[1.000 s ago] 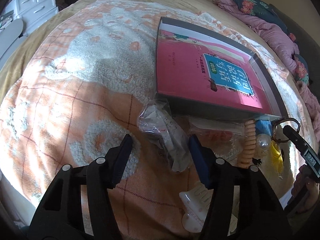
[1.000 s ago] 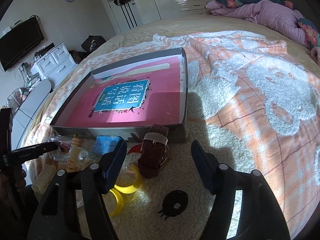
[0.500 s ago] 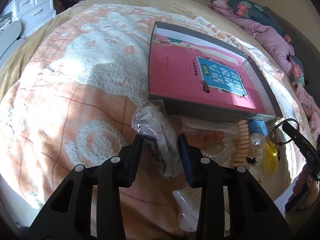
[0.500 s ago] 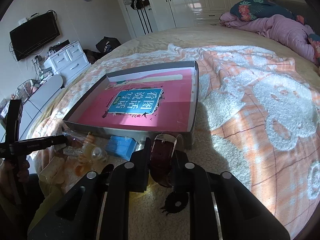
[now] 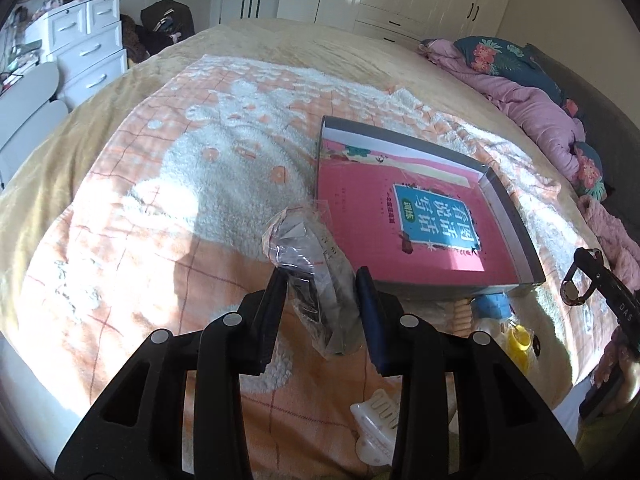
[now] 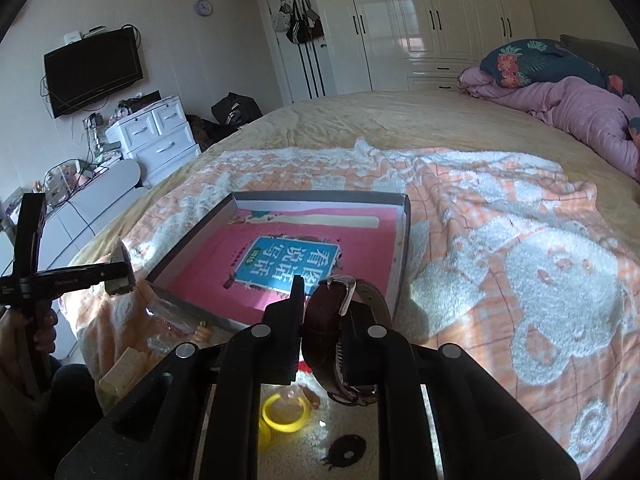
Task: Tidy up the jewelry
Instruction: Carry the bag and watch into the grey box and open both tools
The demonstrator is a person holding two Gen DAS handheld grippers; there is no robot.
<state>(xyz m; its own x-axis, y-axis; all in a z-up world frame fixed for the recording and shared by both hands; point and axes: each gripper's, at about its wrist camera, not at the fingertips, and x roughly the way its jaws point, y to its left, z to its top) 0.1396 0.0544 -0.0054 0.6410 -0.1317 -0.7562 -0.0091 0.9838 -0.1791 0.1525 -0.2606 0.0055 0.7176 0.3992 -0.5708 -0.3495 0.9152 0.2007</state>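
Two grippers are loaded at once. The left gripper (image 5: 322, 280) is clamped on a crinkled clear plastic bag of small dark jewelry (image 5: 316, 276), lifted off the fluffy orange-and-white blanket (image 5: 160, 200). The right gripper (image 6: 322, 300) is closed on a brown leather-strap wristwatch (image 6: 340, 332). Ahead of both sits the shallow grey cardboard box lined with a pink book (image 6: 280, 256), probably where these go.

To do this carry well, I'd keep each grip firm, clear the box's near wall, then lower before letting go; the slippery bag could slide out.

The bag's long axis runs along the fingers, its top pointing away toward the box. The watch stands on edge between the jaws, its silver buckle (image 6: 340, 286) uppermost and the strap curving down toward the gripper's base.
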